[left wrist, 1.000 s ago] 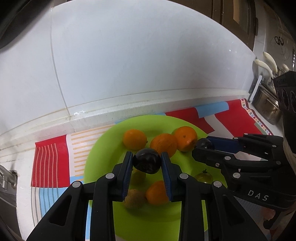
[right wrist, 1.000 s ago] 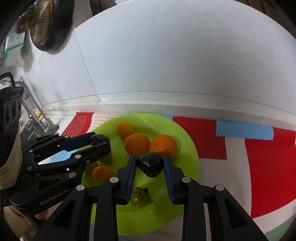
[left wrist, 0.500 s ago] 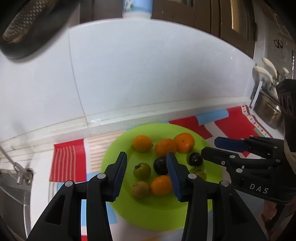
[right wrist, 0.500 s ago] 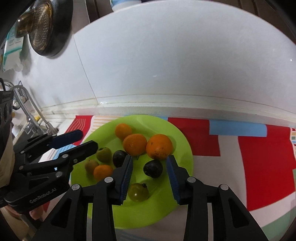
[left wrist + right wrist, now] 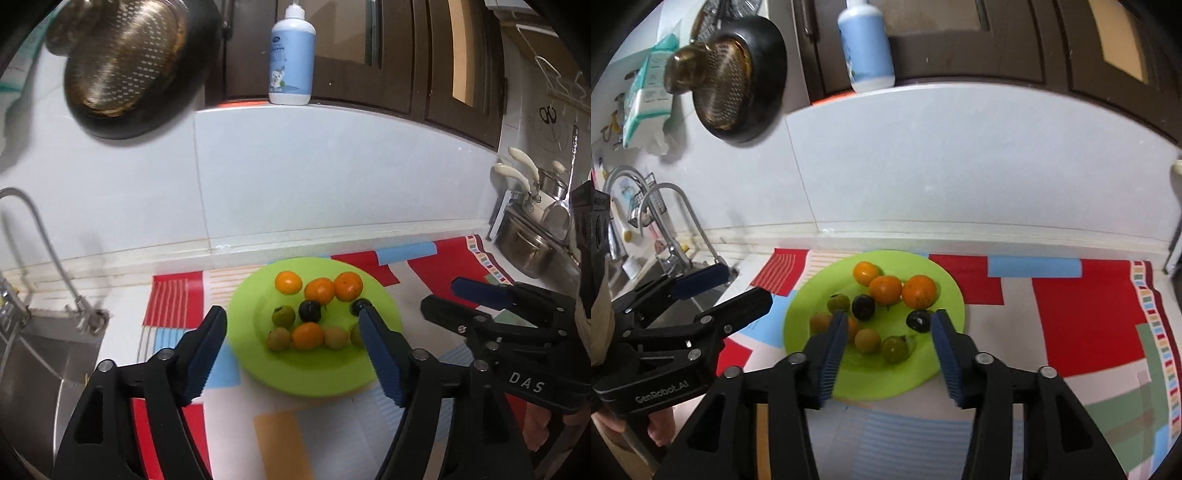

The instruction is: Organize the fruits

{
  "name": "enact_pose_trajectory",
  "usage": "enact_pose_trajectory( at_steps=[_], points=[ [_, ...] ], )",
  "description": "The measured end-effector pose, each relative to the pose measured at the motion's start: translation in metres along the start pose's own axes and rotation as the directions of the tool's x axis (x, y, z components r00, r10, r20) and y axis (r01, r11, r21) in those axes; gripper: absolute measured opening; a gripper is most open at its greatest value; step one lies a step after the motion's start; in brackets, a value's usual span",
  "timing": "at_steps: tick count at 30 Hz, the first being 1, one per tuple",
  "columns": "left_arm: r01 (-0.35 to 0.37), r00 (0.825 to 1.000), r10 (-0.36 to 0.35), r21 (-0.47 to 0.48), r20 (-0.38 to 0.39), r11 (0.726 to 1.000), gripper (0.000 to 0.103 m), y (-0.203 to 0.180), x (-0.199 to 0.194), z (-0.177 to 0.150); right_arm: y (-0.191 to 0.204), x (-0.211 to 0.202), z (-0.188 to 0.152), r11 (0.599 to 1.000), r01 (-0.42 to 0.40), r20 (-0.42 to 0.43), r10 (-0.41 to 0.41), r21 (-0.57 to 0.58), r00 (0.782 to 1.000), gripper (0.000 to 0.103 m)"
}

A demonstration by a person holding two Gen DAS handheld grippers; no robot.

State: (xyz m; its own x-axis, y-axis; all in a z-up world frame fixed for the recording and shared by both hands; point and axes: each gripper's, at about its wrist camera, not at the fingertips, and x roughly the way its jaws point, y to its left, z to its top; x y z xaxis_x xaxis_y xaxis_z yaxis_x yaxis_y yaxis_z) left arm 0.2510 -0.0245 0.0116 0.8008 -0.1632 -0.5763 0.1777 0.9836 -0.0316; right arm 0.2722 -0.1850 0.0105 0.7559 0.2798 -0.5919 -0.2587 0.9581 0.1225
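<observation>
1. One patterned cloth (image 5: 1086,314) in red, white and blue covers the counter and carries everything below it.
2. Two hand-held grippers hang over the near edge of the cloth. The left gripper (image 5: 291,332) has its jaws spread wide with nothing between them; in the right wrist view it shows at the left, beside the sink.
3. The right gripper (image 5: 890,332) is likewise spread wide and holds nothing; its fingers frame the near half of the plate.
4. One lime-green plate (image 5: 875,384) lies on the cloth, near the white wall.
5. Three oranges (image 5: 919,291) sit in a row at the far side of the plate, the two on the right touching.
6. Two dark plums lie on the plate apart from each other: one (image 5: 863,307) just in front of the middle orange, the other (image 5: 918,320) close to the right gripper's right finger.
7. Several smaller fruits fill the near part: a green one (image 5: 894,349), a tan one (image 5: 867,340), another green one (image 5: 838,302), and a small orange one (image 5: 307,335).
</observation>
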Motion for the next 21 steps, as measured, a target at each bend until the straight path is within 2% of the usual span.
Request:
enact_pose_trajectory(
  at_steps=[3, 5, 13, 21],
  points=[
    [-0.011, 1.0, 0.011, -0.015, 0.0, 1.0, 0.081, -0.001, -0.016, -0.007, 0.005, -0.018, -0.007, 1.0, 0.01, 0.005, -0.01, -0.004, 1.0, 0.05],
    [-0.032, 0.999, 0.032, -0.019, 0.003, 0.999, 0.085, -0.002, -0.027, -0.012, 0.009, -0.03, -0.013, 1.0, 0.022, 0.014, -0.022, -0.006, 1.0, 0.055],
    [-0.082, 0.996, 0.082, -0.001, 0.021, 0.997, 0.091, -0.013, -0.071, -0.031, 0.02, -0.077, -0.036, 0.999, 0.053, 0.041, -0.052, -0.01, 0.998, 0.059],
    [-0.089, 0.995, 0.089, 0.013, 0.048, 0.996, 0.095, -0.024, -0.116, -0.046, 0.027, -0.117, -0.056, 0.997, 0.072, 0.051, -0.072, -0.003, 0.996, 0.06]
  ],
)
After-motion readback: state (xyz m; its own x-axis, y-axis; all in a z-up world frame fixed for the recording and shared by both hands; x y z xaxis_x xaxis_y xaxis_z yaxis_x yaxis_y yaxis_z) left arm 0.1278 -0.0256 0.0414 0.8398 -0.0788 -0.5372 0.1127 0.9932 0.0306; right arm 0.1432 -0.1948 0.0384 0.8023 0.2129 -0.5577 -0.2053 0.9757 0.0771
